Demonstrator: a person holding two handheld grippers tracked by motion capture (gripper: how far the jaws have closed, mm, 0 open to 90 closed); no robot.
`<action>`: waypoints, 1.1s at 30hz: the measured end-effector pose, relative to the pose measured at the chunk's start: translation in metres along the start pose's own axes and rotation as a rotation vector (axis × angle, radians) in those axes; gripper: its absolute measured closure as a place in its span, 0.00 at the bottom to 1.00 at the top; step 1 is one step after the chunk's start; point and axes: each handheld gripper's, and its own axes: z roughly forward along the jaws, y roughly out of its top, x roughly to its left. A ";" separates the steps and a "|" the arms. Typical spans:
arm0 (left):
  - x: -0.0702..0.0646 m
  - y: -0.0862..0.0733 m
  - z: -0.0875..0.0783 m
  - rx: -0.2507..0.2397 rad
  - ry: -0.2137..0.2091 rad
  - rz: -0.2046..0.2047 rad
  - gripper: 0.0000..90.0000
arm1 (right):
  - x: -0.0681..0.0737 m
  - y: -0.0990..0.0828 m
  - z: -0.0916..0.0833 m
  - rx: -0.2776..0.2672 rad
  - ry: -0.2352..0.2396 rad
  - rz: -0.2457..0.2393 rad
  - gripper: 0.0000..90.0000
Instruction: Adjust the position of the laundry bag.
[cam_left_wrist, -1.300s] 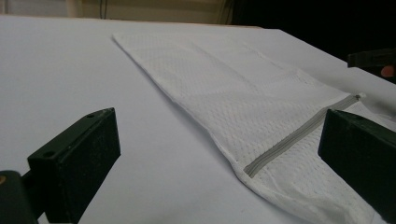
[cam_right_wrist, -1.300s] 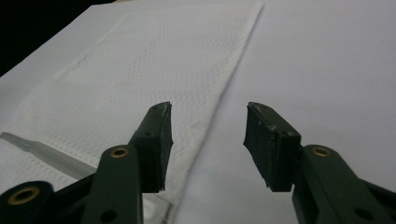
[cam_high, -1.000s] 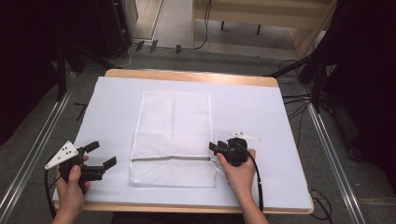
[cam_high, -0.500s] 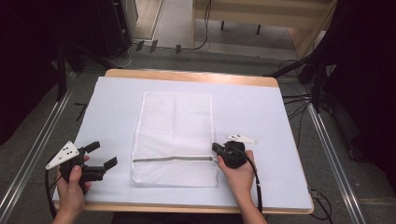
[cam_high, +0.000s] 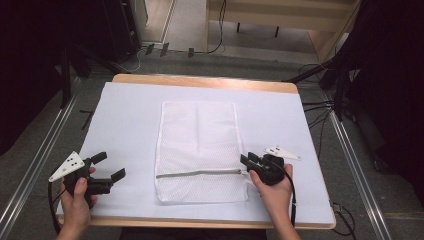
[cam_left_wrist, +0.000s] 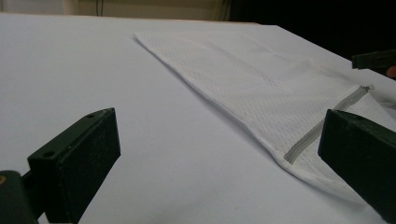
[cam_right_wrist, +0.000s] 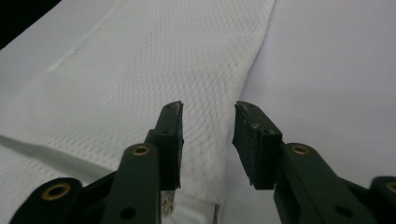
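Note:
A white mesh bag lies flat in the middle of the table, with a grey zipper across it near its front end. My right gripper is at the zipper's right end, over the bag's right edge. In the right gripper view its jaws stand a little apart above the mesh, and nothing is between the fingertips. My left gripper rests left of the bag, wide open and apart from it. In the left gripper view the bag and zipper lie ahead to the right.
A white sheet covers the wooden table. Bare sheet lies to the left and right of the bag. Cables and dark stands sit on the floor beyond the far and right edges.
My right gripper has shifted slightly right and toward the front edge at the zipper's end. The left gripper has stayed where it was.

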 end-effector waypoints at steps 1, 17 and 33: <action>0.000 0.000 0.000 0.000 0.000 0.000 0.00 | 0.000 0.000 0.000 0.000 0.000 0.000 0.70; -0.002 0.001 0.002 0.000 -0.003 0.006 0.00 | 0.002 -0.041 -0.030 0.055 0.037 -0.109 0.51; -0.004 0.001 0.006 0.014 -0.013 0.017 0.00 | 0.031 -0.052 -0.005 0.127 -0.103 -0.278 0.67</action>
